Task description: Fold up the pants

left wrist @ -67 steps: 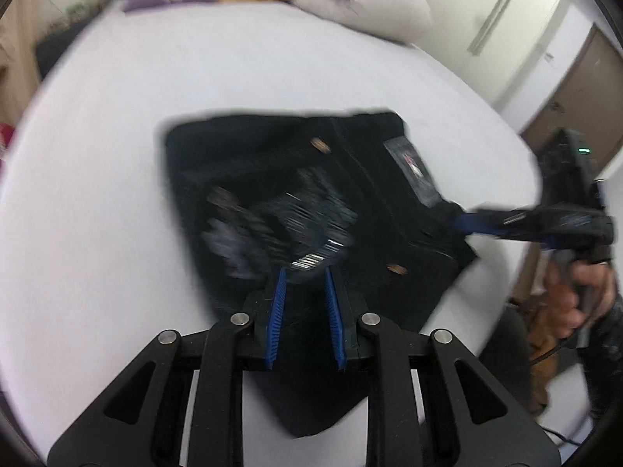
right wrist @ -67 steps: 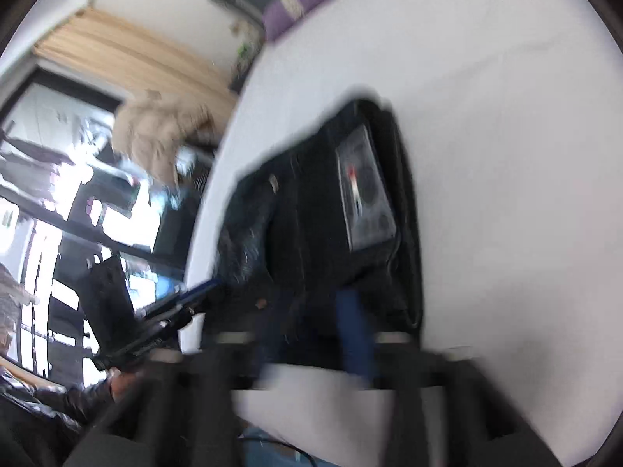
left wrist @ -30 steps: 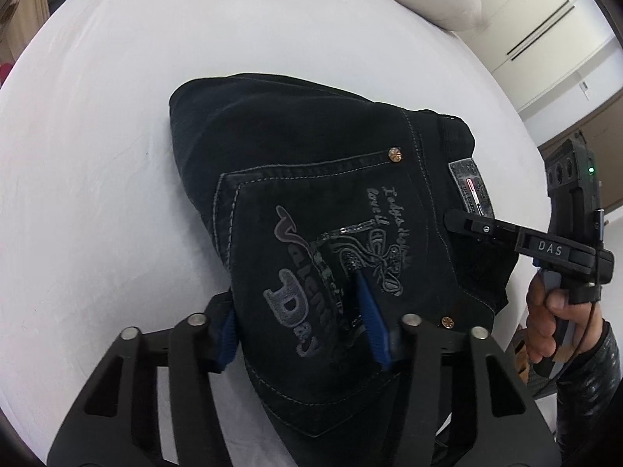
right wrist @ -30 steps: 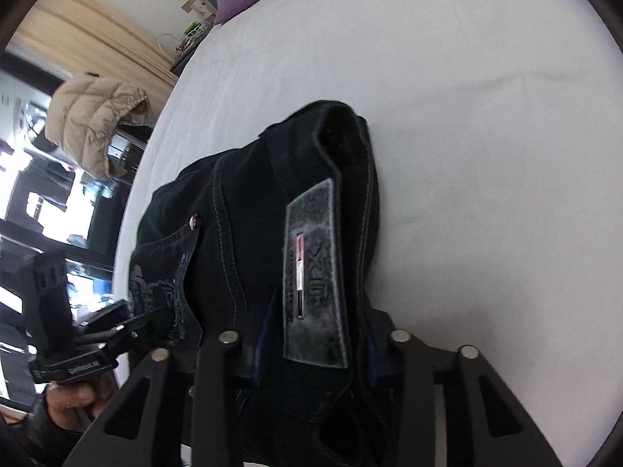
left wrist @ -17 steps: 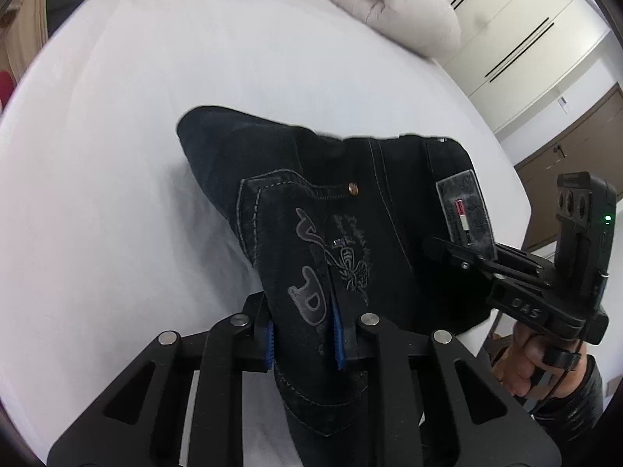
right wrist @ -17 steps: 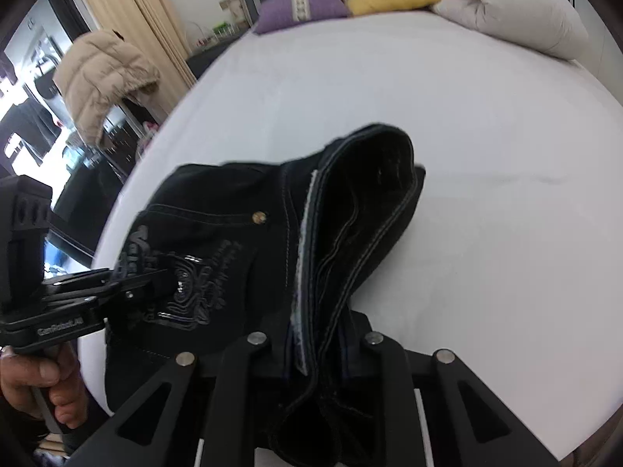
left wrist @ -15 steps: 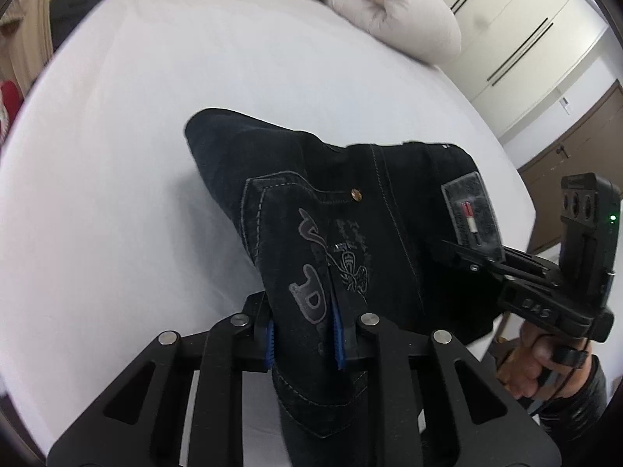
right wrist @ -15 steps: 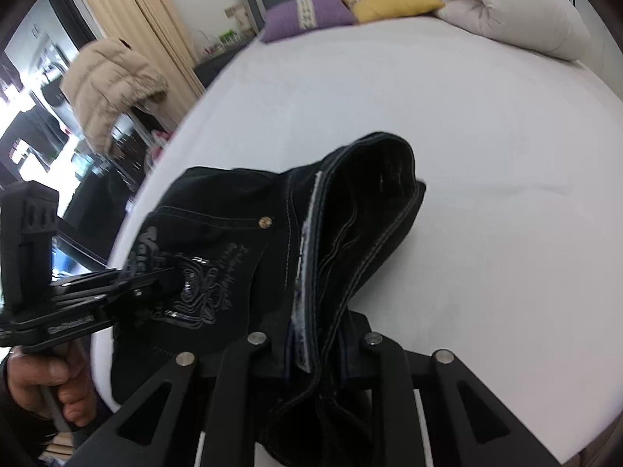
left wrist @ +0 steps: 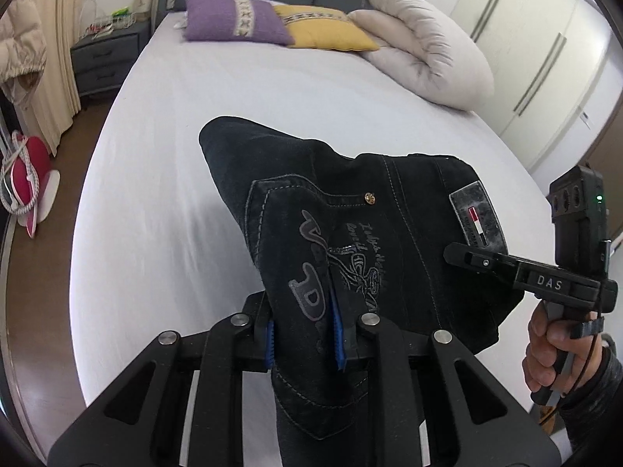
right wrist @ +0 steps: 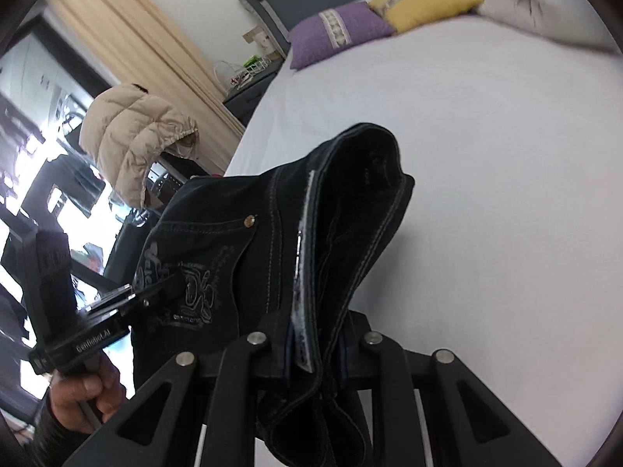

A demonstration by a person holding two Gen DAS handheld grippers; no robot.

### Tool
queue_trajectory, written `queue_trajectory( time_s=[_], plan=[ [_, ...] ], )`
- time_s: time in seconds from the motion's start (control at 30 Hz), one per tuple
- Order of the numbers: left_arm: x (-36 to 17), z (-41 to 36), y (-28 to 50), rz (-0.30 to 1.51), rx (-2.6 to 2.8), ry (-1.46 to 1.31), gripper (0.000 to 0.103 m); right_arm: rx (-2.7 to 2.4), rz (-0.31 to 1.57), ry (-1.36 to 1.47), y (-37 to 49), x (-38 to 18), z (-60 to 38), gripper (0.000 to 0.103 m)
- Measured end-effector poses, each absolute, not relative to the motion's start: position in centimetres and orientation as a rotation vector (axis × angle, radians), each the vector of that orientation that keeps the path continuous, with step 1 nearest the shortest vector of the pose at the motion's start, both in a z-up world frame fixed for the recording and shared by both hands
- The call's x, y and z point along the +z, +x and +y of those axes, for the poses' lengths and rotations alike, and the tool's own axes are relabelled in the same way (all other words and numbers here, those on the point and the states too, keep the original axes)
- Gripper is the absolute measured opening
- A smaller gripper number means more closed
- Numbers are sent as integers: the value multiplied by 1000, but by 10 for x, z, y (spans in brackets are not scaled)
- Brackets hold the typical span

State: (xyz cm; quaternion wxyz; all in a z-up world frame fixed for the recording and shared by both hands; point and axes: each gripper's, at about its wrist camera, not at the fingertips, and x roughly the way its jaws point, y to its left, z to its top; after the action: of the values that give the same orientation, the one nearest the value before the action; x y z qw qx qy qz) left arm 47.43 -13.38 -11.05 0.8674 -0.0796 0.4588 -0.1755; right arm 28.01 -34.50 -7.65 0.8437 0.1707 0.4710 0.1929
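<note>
White bed [left wrist: 163, 210], 2 cushions [left wrist: 233, 25], pants [left wrist: 389, 233] lifted.

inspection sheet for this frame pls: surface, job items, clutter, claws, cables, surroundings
Surface: white bed sheet, smooth.
Job's things: black denim pants, folded, near edge lifted off the sheet.
Clutter: purple cushion, yellow cushion, rolled cream duvet at the headboard.
Claws: left claw shut on the pocket side; right claw shut on the waistband; both just closed.
Cables: thin cord at the hand.
Surroundings: wardrobe, grey nightstand, beige puffer jacket.
</note>
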Motion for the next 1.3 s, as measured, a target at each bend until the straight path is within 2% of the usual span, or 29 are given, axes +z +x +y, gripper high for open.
queue_trajectory(
  time_s=[0.1,0.13,0.17,0.23,0.27,0.37,0.43,0.53,0.7,0.73,0.87,0.93,1.13,1.3],
  plan=[
    [-147,-122,491,1022,-361,-213,20,374,1063,380,299,-111,-341,20],
    [-161,-124,494,1042,-352,-212,21,351,1091,377,302,-125,-341,24],
    [-178,-122,497,1061,-336,-215,24,326,1108,378,300,-136,-344,37],
    [-192,-116,496,1058,-314,-232,36,306,1086,427,294,-153,-354,43],
    [-197,-111,495,1053,-297,-239,46,325,1056,457,290,-155,-358,45],
    [-203,-103,491,1051,-288,-284,51,333,1040,477,279,-154,-365,48],
    [-194,-100,487,1039,-260,-256,53,297,1037,470,271,-144,-366,56],
    [-163,-102,451,949,-223,-209,54,257,955,465,245,-119,-374,65],
    [-80,-101,370,670,-111,-121,93,176,775,335,181,-60,-374,73],
    [-66,-100,355,623,-96,-122,96,164,732,312,171,-48,-372,79],
    [-2,-89,275,420,-16,-107,103,98,523,227,122,7,-366,96],
    [24,-91,245,349,38,-85,103,70,416,183,102,35,-358,103],
    [79,-77,169,195,192,-33,103,-27,135,-1,41,111,-328,103],
    [108,-59,135,238,151,-80,103,0,12,-26,-3,167,-310,103]
  ],
)
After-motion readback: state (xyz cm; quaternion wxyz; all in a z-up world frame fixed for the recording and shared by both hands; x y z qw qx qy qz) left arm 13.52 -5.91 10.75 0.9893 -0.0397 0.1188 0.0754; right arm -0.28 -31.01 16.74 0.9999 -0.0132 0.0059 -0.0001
